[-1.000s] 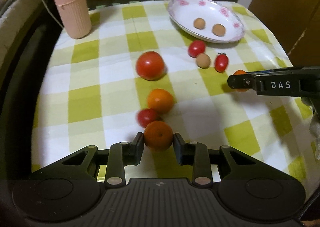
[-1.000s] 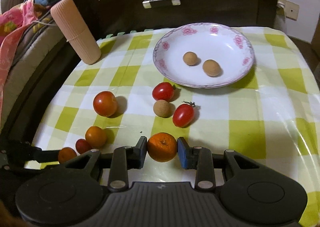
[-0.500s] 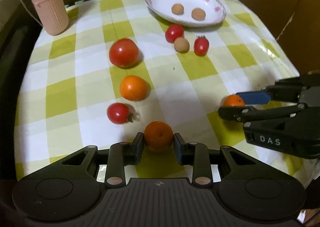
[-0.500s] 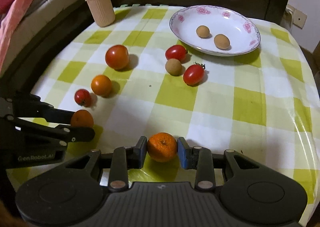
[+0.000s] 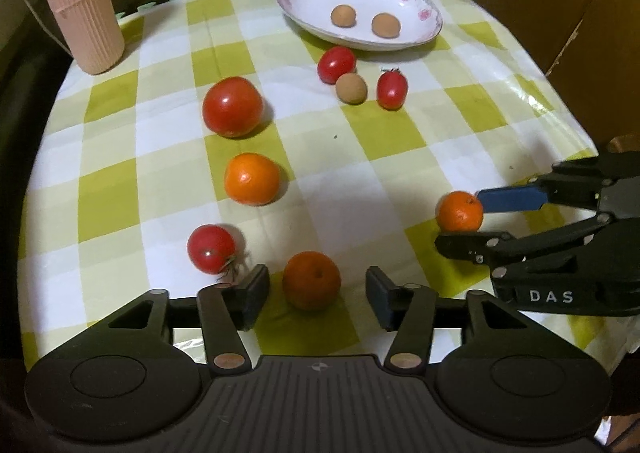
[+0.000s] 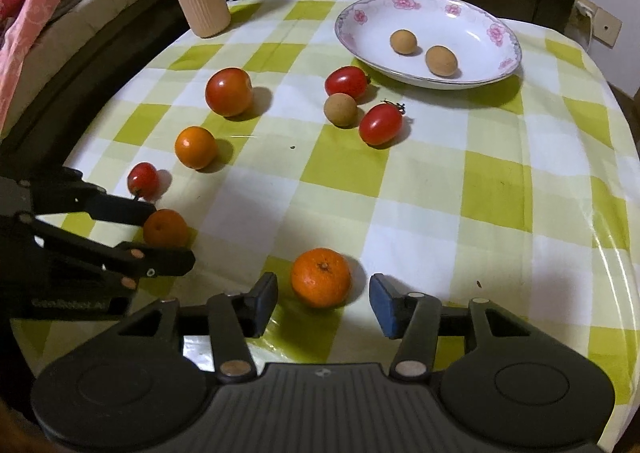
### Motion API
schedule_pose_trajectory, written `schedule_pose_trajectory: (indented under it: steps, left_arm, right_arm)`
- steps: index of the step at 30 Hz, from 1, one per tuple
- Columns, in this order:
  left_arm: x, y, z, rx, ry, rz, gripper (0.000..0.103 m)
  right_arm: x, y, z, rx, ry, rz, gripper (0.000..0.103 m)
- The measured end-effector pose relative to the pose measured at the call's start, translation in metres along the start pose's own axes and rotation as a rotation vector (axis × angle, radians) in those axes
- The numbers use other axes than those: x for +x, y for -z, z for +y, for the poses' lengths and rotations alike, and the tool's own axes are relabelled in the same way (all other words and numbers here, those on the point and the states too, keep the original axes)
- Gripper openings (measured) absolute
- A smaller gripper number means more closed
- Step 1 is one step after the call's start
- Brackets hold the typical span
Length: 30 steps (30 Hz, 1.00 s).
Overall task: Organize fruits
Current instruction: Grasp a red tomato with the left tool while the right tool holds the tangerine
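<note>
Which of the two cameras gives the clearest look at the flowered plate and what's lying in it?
The right wrist view: the plate sits nearer and brighter, its whole pink-flowered rim visible, with both small brown fruits clear inside. The left wrist view shows the same plate complete too, but farther off, flatter and dimmer.

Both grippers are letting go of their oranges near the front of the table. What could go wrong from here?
Both jaws are opening, pads clear of the fruit. The left gripper leaves its orange beside the small tomato; a nudge could roll either. The right gripper leaves its orange on glossy checked cloth near the front edge; it might roll off.
</note>
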State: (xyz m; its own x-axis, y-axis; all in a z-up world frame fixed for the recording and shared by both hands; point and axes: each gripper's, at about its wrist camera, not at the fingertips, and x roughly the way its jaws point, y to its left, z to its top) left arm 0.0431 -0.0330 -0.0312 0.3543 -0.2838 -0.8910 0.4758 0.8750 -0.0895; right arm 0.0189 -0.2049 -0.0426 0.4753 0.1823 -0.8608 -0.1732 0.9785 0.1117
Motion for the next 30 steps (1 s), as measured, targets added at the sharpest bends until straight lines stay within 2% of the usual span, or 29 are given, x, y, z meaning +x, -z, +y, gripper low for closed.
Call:
schedule_pose_trajectory:
  steps: [7,12,15,17,23,30]
  left_arm:
    - [0.004,0.002,-0.003,0.027,-0.009,0.011,0.064]
    - [0.006,0.003,-0.005,0.035,-0.026,0.021,0.050]
    - [0.005,0.003,-0.005,0.035,-0.031,0.017,0.042]
    - [0.005,0.002,-0.005,0.029,-0.028,0.018,0.040]
    - [0.005,0.002,-0.007,0.040,-0.032,0.017,0.040]
    - [0.004,-0.003,-0.004,0.008,-0.017,0.003,0.040]
  right_arm:
    - [-0.001,0.002,0.000,-0.003,-0.004,-0.011,0.048]
    - [0.002,0.001,0.007,-0.035,0.022,-0.016,0.048]
    - [0.003,0.000,0.008,-0.036,0.041,-0.020,0.036]
    - [0.002,-0.001,0.007,-0.028,0.035,-0.024,0.031]
    - [0.002,-0.003,0.009,-0.035,0.041,-0.025,0.031]
    - [-0.002,-0.006,0.006,-0.012,0.036,-0.042,0.031]
